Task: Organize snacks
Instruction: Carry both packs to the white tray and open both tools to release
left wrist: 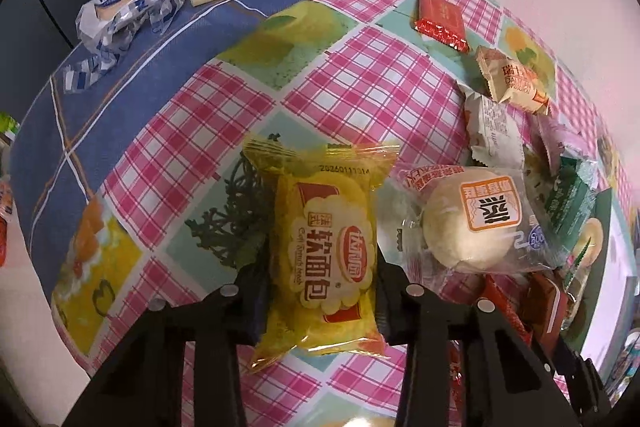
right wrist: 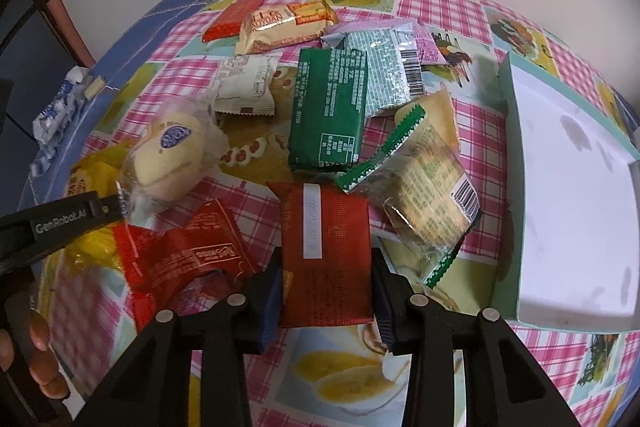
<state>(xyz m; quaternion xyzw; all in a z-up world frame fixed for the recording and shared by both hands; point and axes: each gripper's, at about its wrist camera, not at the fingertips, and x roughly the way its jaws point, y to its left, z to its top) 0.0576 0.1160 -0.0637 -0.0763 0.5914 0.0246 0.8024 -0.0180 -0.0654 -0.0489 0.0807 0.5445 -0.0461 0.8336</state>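
My left gripper (left wrist: pixel 320 287) is shut on a yellow soft-bread packet (left wrist: pixel 320 247), its pads pressing both long sides. Right beside it lies a clear-wrapped round bun (left wrist: pixel 468 223). My right gripper (right wrist: pixel 326 287) is shut on a dark red snack packet (right wrist: pixel 326 251) lying on the checked tablecloth (right wrist: pixel 460 115). Left of that packet sits a crumpled red wrapper (right wrist: pixel 180 255). In the right wrist view the left gripper's black finger (right wrist: pixel 60 223) reaches in from the left over the yellow packet (right wrist: pixel 96 243), next to the bun (right wrist: pixel 168 155).
A white open box (right wrist: pixel 576 195) stands at the right. Several packets crowd the middle: dark green (right wrist: pixel 330 115), light green (right wrist: pixel 384 71), clear cracker (right wrist: pixel 428 187), white (right wrist: pixel 244 87), gold (right wrist: pixel 284 27). A torn blue-white wrapper (left wrist: pixel 128 11) lies on the blue cloth. A hand (right wrist: pixel 40 359) shows at lower left.
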